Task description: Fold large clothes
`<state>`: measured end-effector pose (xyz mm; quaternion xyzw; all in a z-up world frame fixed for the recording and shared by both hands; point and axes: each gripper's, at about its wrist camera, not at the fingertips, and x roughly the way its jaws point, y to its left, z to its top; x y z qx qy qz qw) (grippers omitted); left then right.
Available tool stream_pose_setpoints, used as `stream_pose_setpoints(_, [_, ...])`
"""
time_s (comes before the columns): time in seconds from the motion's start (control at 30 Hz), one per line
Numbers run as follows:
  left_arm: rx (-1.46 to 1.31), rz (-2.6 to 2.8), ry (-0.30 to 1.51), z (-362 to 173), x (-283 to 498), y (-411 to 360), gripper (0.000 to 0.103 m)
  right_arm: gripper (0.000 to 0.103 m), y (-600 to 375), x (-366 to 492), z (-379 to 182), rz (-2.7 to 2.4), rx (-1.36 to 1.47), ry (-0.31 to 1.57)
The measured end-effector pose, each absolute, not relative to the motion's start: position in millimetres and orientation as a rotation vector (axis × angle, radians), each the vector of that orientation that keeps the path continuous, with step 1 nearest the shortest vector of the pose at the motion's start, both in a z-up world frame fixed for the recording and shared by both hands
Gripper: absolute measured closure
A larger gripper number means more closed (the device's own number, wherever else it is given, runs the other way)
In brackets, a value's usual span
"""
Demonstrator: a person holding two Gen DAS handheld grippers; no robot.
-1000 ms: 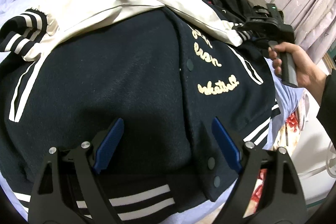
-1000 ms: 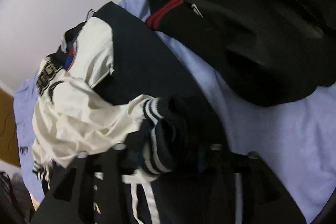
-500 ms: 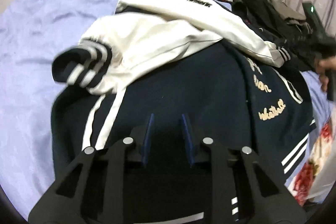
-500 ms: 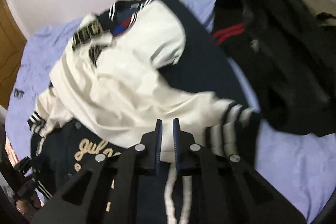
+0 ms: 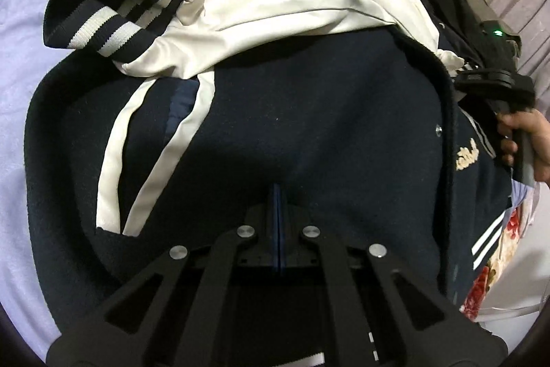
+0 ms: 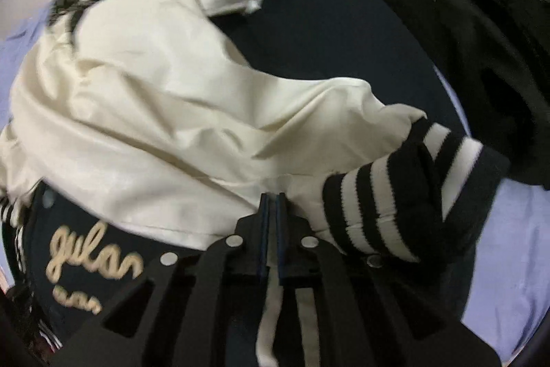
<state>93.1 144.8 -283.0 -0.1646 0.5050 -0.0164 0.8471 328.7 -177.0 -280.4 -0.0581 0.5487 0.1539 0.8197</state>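
A navy varsity jacket [image 5: 309, 112] is spread on the lilac bed [image 5: 20, 33], cream sleeves [image 6: 172, 112] folded across it. Both the left claw [image 5: 277, 191] and right claw [image 6: 272, 200] have just closed, nothing seen gripped; the slippery sleeves could slide apart.

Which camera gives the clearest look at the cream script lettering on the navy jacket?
The right wrist view: the cream lettering is large and readable on the navy jacket. The left wrist view shows only a sliver of it at the right edge.
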Motion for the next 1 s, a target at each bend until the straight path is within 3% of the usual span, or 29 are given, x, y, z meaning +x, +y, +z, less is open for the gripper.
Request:
stream_pose_setpoints(0.1, [-0.327,-0.036,1.057,-274.7,84.9,146.5,0.101,0.094,-194.0,281.7,-252.0,0.461,-0.074,1.107])
stream_pose_setpoints(0.2, [-0.281,-0.026,1.046,-258.4,69.2,148.7,0.101,0.074,-224.9,229.5,-231.3,0.510,-0.040,1.043])
stream_pose_setpoints(0.3, [-0.281,-0.043,1.031,-246.5,47.9,162.7,0.101,0.068,-261.9,180.3,-226.9,0.506,-0.036,1.013])
stream_pose_setpoints(0.4, [-0.251,-0.032,1.029,-241.0,23.7,179.9,0.101,0.048,-307.8,145.8,-236.4,0.417,-0.035,0.978])
stream_pose_setpoints(0.47, [-0.243,-0.028,1.024,-240.0,3.6,193.1,0.099,0.046,-329.1,135.5,-248.6,0.394,0.011,0.987])
stream_pose_setpoints(0.53, [-0.233,-0.009,1.019,-238.2,-6.0,205.1,0.092,0.046,-346.6,132.8,-264.1,0.387,0.062,1.005])
stream_pose_setpoints(0.6, [-0.241,-0.005,1.009,-237.2,-14.6,213.5,0.071,0.045,-357.7,130.8,-276.5,0.412,0.130,1.006])
stream_pose_setpoints(0.7, [-0.256,-0.007,0.966,-237.5,-26.7,225.4,0.048,0.044,-361.6,131.8,-282.2,0.455,0.201,0.977])
stream_pose_setpoints(0.87, [-0.305,-0.047,0.876,-240.2,-32.3,230.7,0.029,0.044,-353.0,137.7,-270.3,0.525,0.300,0.872])
stream_pose_setpoints(1.0, [-0.311,-0.038,0.884,-254.8,-19.2,225.8,0.029,0.039,-345.4,147.0,-281.2,0.508,0.311,0.915])
